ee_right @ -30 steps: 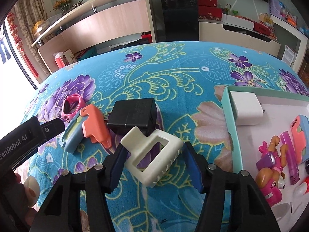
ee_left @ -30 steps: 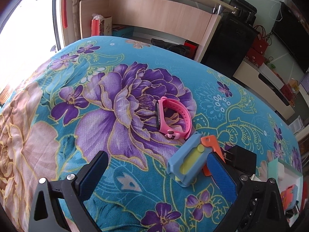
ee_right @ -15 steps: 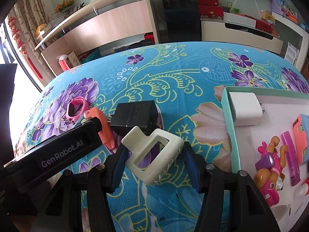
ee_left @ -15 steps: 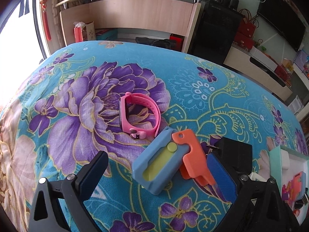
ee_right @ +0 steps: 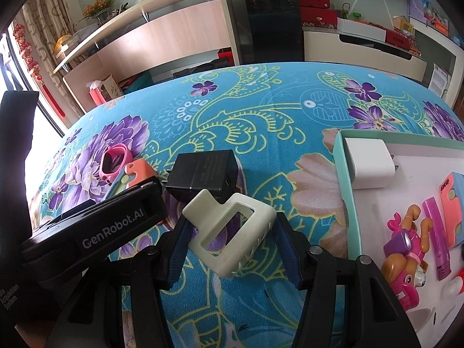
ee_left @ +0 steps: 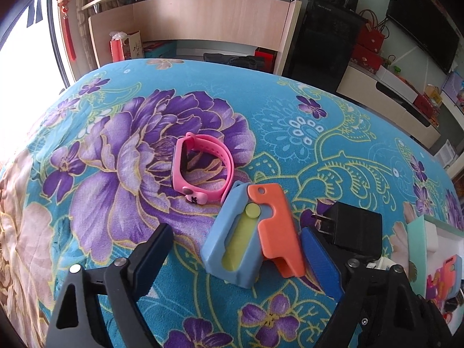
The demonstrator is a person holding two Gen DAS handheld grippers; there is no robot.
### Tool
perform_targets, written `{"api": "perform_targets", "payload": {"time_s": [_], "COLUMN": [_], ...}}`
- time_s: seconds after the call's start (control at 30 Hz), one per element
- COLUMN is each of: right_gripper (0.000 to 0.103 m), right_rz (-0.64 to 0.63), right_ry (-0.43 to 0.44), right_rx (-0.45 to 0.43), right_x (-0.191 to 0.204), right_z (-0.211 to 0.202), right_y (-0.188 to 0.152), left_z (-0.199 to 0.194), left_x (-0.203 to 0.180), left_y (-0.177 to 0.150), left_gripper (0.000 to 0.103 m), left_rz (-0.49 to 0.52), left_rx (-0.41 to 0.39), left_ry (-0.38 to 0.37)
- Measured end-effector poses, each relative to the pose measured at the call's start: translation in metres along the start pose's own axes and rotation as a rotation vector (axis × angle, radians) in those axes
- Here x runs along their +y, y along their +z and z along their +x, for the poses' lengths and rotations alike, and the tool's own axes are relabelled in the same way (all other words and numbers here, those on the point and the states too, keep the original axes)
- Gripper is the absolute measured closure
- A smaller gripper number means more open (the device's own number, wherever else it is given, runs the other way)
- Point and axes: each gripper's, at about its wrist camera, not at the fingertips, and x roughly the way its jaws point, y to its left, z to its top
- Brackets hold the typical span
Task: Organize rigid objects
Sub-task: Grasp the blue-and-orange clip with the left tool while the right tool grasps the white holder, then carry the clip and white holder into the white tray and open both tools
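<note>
Closer now than a second ago, the left tongs (ee_left: 236, 256) have slid over so the blue and orange toy (ee_left: 249, 232) sits between their two sides at the bottom middle of the left view. Their jaws have just been closing a little, but they are apart and not pressing the toy (there is a gap on the left side; on the right I cannot tell if the pad touches). A pink watch band (ee_left: 203, 175) lies just above the toy, in the middle of the frame, on a big purple flower printed on the blue bed cover (ee_left: 290, 133). A black plug (ee_left: 355, 232) sits at the right, just beside the orange part.

In the right view, the right tongs (ee_right: 230, 242) are clamped on a cream clip (ee_right: 229, 229) at the bottom middle, lifted over the cover. The black plug lies just above the clip. A box (ee_right: 345, 191) with a teal rim fills the right side. Inside it are a white plug (ee_right: 369, 163) at the top, a pink puppy toy (ee_right: 406, 249) lower down, and a purple tube (ee_right: 438, 237) beside it.
</note>
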Motion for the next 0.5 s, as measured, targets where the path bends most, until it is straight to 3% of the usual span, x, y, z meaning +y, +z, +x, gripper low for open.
{"api": "perform_targets", "payload": {"time_s": [0.1,0.23,0.33,0.5], "right_gripper": [0.045,0.045,0.045,0.045], "right_rz": [-0.001,-0.005,-0.01,-0.013], "right_ry": [0.001,0.001,-0.002,-0.002], "right_rx": [0.002,0.004,0.006,0.008], "right_x": [-0.0004,-0.0001,0.0006,0.0007], "right_z": [-0.0001,0.0004,0.0009,0.0014], "right_y": [0.0001,0.0001,-0.0002,-0.0002], "left_z": [-0.0026,-0.0053,-0.0055,-0.0082], "left_x": [0.0012,-0.0031,-0.0071,-0.0022], "left_y": [0.0002,-0.0005,-0.0021,-0.0033], "left_gripper": [0.03,0.059,0.066,0.066], "left_rz": [0.003,0.028,0.053,0.039], "left_rx": [-0.002,-0.006,0.003,0.009], "left_ry": [-0.023,-0.042,-0.033,-0.042]}}
